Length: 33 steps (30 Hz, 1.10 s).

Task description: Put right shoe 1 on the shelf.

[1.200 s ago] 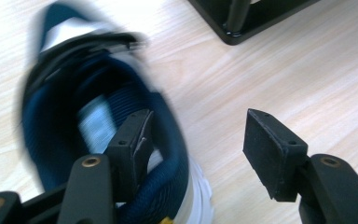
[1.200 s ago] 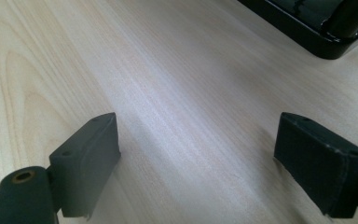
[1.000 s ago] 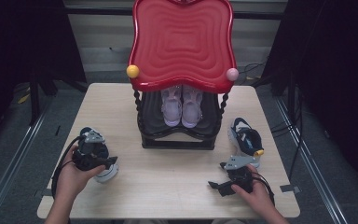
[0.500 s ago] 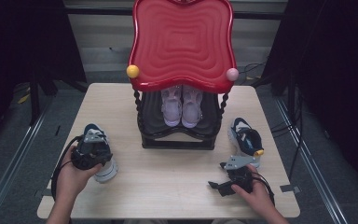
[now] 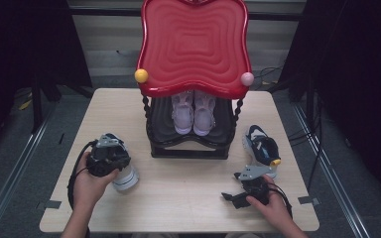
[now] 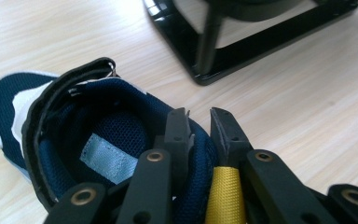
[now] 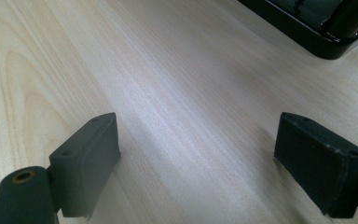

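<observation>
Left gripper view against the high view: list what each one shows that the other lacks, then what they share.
Left gripper view alone: the grey label inside the navy shoe and the left gripper pinching its heel collar. High view alone: the red tray top, the pink shoes, the second navy shoe and the right gripper. Both: the shoe, the black rack base, the table.

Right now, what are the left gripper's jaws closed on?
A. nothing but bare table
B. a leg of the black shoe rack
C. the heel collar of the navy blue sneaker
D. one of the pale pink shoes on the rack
C: in the left gripper view the left gripper has one jaw inside and one outside the padded heel collar of the navy blue sneaker, pinching it.
</observation>
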Each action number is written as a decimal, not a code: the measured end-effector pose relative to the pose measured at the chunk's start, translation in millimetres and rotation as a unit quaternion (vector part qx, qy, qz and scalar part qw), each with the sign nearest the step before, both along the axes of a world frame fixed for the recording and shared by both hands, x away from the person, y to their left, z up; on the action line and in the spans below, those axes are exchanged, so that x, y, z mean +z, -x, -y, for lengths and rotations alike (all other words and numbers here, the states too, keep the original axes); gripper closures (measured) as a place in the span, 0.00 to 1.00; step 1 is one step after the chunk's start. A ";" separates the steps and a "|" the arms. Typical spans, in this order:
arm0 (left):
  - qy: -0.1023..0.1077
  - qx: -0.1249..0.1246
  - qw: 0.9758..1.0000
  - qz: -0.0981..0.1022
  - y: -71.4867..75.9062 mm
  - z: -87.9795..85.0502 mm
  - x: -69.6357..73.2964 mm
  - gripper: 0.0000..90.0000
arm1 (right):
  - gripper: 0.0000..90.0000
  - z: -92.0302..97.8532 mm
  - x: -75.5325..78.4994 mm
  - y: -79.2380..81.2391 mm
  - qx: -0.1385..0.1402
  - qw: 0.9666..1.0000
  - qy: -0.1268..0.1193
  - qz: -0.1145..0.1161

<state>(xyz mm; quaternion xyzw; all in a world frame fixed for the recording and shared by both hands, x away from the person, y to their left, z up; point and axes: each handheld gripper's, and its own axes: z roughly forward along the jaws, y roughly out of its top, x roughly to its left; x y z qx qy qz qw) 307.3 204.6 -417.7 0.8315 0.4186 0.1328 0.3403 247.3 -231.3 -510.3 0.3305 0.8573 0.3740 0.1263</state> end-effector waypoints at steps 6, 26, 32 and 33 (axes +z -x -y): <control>-0.008 -0.021 1.000 -0.011 -1.0 9.1 -5.3 0.85 | 0.15 0.0 0.0 0.0 0.000 1.000 0.000 0.000; -0.074 -0.062 0.993 -0.065 -7.5 0.4 8.4 0.45 | 0.15 0.0 0.0 0.0 0.000 1.000 0.000 0.000; -0.099 -0.085 0.988 -0.086 -11.8 4.3 8.3 0.46 | 0.15 0.0 0.0 0.0 0.000 1.000 0.000 0.000; -0.100 -0.087 0.987 -0.088 -12.2 5.1 8.6 0.46 | 0.15 0.0 0.0 0.0 0.000 1.000 0.000 0.000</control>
